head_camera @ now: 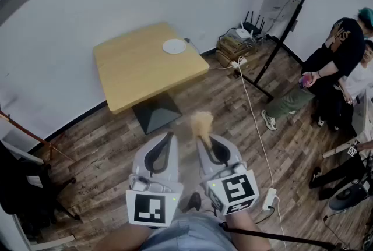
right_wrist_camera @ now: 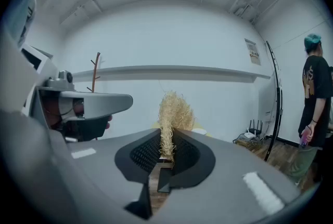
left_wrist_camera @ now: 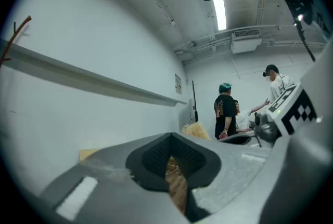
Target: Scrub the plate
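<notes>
**Where's the plate?**

The plate lies near the far edge of the table, close to the wall and well apart from me. I stand back on the wood floor with both grippers low in front of my body, so no scrubbing is under way.

**Why hold the scrubber that way?**

My right gripper has its jaws clamped on the lower part of the scrubber. The pale, stringy tuft stands up past the tips. I judge that this leaves the bushy end free to meet the plate while the pads stay off the dish.

**And your other hand?**

My left gripper has its jaws brought together with nothing between them. Only floor shows through the slit below the pads. It sits just beside the right one and touches nothing. I'd guess its job is to steady the plate by the rim, and for that the jaws must part first.

**Anything to mind on the way over?**

A white cable runs along the floor to my right. A few people are gathered further that way, away from the table. The plate is small and lies flat, so I expect it may slide if I scrub without bracing it.
</notes>
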`<state>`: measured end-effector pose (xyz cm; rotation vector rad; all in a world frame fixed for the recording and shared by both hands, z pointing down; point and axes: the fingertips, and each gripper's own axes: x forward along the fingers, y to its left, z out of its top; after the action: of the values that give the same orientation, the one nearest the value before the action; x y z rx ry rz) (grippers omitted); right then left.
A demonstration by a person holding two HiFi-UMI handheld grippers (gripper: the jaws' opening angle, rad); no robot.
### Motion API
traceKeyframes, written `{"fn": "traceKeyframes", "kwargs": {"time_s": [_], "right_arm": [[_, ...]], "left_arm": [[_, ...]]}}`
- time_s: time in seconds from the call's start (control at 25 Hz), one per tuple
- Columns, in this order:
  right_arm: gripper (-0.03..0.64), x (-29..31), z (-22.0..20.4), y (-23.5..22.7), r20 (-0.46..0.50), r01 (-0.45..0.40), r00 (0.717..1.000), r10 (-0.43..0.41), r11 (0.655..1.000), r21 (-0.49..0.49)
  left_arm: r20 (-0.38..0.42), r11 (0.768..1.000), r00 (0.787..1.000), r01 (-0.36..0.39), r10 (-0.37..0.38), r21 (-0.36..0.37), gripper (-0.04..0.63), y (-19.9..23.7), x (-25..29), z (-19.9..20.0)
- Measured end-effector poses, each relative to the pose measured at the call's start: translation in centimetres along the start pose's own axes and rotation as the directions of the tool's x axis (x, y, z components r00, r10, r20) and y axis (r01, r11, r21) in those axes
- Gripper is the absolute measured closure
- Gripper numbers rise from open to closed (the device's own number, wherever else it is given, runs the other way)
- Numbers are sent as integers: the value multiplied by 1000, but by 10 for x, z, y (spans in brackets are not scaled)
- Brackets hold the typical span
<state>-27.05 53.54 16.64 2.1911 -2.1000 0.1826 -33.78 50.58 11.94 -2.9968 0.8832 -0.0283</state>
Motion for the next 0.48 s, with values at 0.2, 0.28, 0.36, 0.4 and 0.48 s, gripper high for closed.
{"fn": "traceKeyframes", "kwargs": {"time_s": [0.2,0.28,0.36,0.4,0.48], "right_arm": [[575,-2,0,-4,10,-1,1000,1,1000,2],[576,-4,1,-7,11,0,1000,0,1000,4],[577,-5,-1,-10,9,1,1000,-1,1000,8],[576,-6,-2,-12,9,1,1000,-1,1000,10],[575,-9,-3,-15,11,1,1000,-1,1000,12]], "left_arm": [[-6,1000,1000,2,-2,4,575,-5,2,-1],[-8,1000,1000,2,-2,3,575,-8,4,-1],[-10,1000,1000,4,-3,6,575,-11,5,-2],[-11,1000,1000,5,-5,8,574,-13,6,-2],[-12,1000,1000,8,-8,12,574,-18,8,-3]]}}
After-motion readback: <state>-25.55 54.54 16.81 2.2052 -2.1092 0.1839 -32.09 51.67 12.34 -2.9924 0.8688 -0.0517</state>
